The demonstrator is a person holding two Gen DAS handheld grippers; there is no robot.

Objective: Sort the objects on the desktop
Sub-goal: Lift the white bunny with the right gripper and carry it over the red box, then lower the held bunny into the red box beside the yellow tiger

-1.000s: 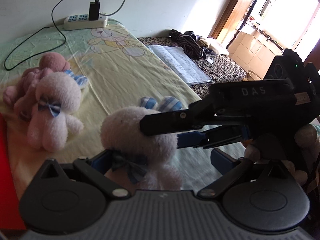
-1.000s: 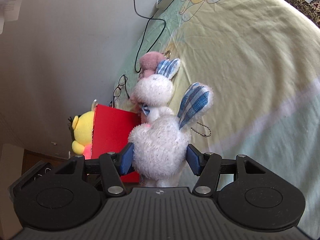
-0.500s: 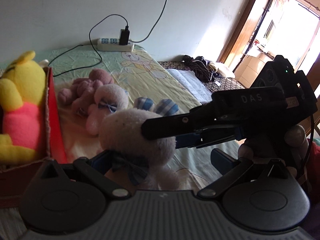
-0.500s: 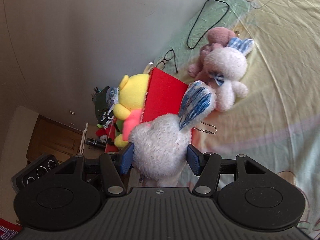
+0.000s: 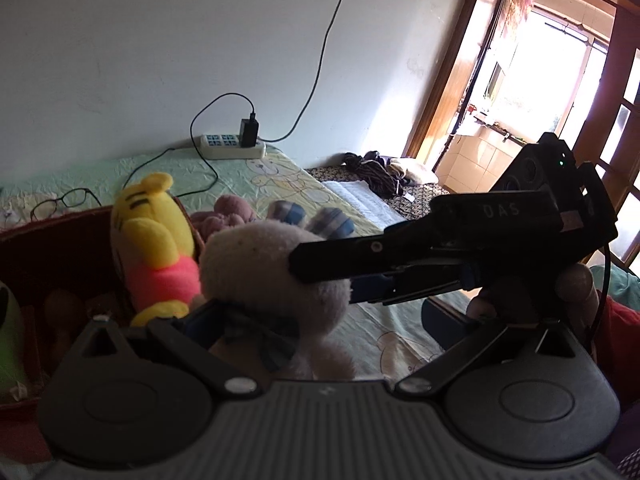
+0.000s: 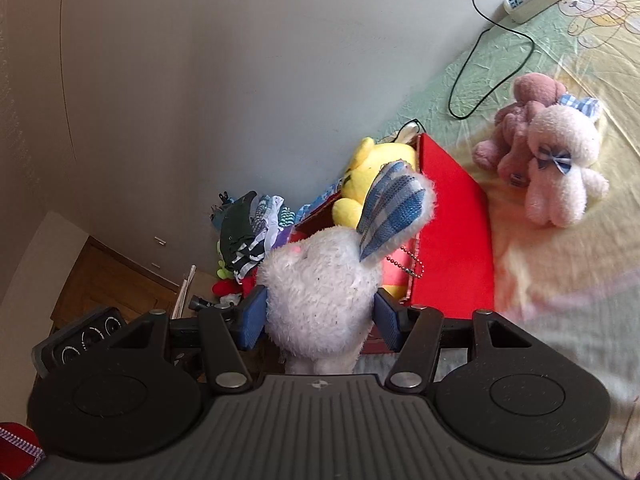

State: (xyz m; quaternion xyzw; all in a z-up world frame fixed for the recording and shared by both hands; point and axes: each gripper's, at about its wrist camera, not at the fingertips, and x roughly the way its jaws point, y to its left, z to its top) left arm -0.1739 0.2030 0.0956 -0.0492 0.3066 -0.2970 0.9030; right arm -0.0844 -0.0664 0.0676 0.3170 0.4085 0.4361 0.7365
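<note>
Your right hand-held gripper (image 6: 318, 316) has its blue pads pressed into both flanks of the white plush rabbit (image 6: 320, 284), closed just far enough to dent the fur, and the toy hangs in the air just short of the red box (image 6: 452, 216) at the bed's near-left edge — the checked blue ear sticks up and the bead chain dangles free, which suggests you took it by the soft body so it would not slip. Your left hand-held gripper (image 5: 320, 326) sits beneath the same rabbit with its fingers spread wide; the left pad lies against the bow at the neck, but whether it carries any weight I cannot tell, so treat it as a steadying hand only. A yellow bear (image 6: 376, 168) already sits in the box, so this looks like the bin for soft toys. Two more wait on the bed to the right of the box: a pale pink rabbit (image 6: 560, 160) leaning on a darker pink plush (image 6: 520, 120). The surface is a bed with a green and yellow cartoon sheet (image 6: 560, 264) — soft and creased. Glasses (image 5: 60, 204) lie near the wall, a power strip (image 5: 232, 148) with a charger sits at the far edge, and sunlight pours through a doorway on the right.
</note>
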